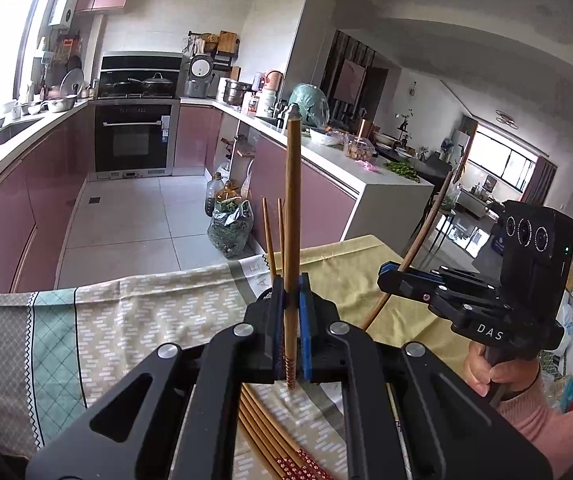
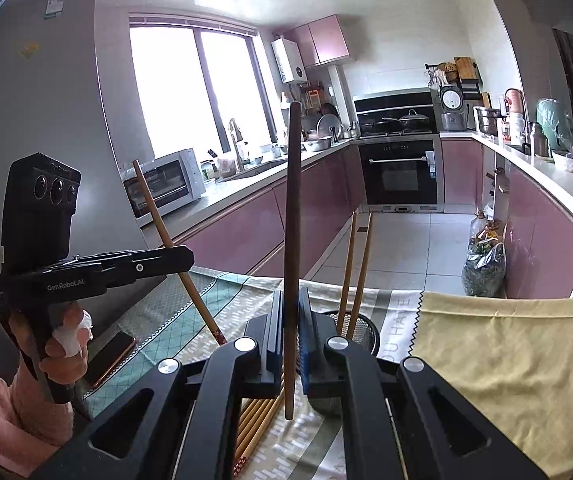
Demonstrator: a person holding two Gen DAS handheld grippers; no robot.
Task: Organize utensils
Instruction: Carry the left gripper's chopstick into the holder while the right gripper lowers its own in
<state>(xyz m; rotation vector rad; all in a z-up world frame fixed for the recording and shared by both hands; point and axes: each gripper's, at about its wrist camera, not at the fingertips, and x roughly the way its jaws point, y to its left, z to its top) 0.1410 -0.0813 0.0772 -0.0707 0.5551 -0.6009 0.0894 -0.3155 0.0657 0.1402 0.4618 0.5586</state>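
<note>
My left gripper is shut on a brown chopstick that stands upright, above the patterned tablecloth. My right gripper is shut on a darker chopstick, also upright. Each shows in the other's view: the right gripper with its slanted chopstick, and the left gripper with its chopstick. Two chopsticks stand in a metal mesh holder just beyond my right fingers. Several more chopsticks lie on the cloth below the grippers.
A yellow cloth covers the table's right part. A phone lies near the left hand. Beyond the table's far edge are a tiled floor, pink cabinets, and a bag of greens with bottles by the counter.
</note>
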